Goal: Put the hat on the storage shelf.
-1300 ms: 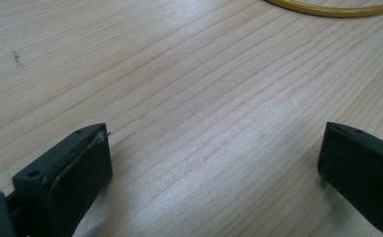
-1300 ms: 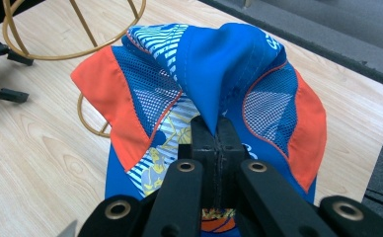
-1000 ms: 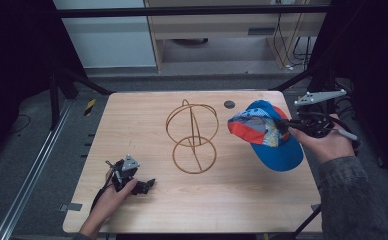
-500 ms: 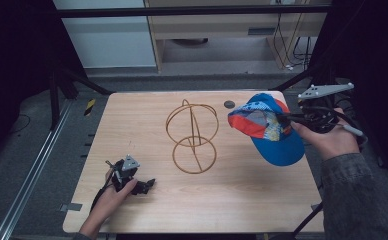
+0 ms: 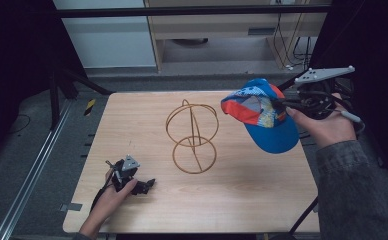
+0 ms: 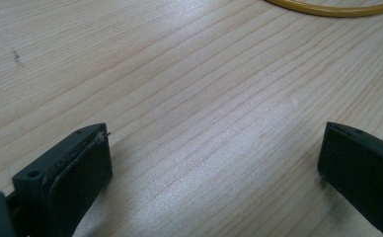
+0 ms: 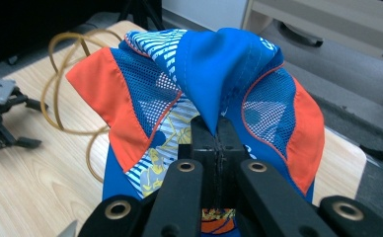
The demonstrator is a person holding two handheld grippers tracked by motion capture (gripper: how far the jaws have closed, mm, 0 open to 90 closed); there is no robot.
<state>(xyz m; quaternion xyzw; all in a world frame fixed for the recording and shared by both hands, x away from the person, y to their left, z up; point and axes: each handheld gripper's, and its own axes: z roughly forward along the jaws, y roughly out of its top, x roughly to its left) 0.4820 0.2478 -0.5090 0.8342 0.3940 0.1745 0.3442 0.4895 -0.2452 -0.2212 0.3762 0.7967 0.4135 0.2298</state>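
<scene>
The cap (image 5: 265,116) is suspended above the right edge of the table (image 5: 262,200), clear of the surface. In the high view its long axis runs from the crown at upper left to the blue brim at lower right, the brim pointing down and toward the person's side of the table. The cap is soft fabric: solid blue panels, orange panels, blue mesh sections, and a striped print with yellow line drawings on the lining. In the right gripper view the cloth (image 7: 214,84) is bunched into a peaked fold that rises directly above the jaws. The right gripper (image 5: 288,104) is clenched on the cap: its two black jaws stand pressed together with a pinch of blue fabric caught between them, and the cap hangs to the left of that gripper in the high view, extending away from the fingertips. To the left of the cap, apart from it, a wire stand (image 5: 192,136) of thin yellow-brown rod sits at the table centre; it forms a round base ring with upright hoops above. The table is pale wood with visible straight grain. The left gripper (image 5: 141,186) rests on the near-left part of the table, released, its jaws set wide apart with bare wood between them.
</scene>
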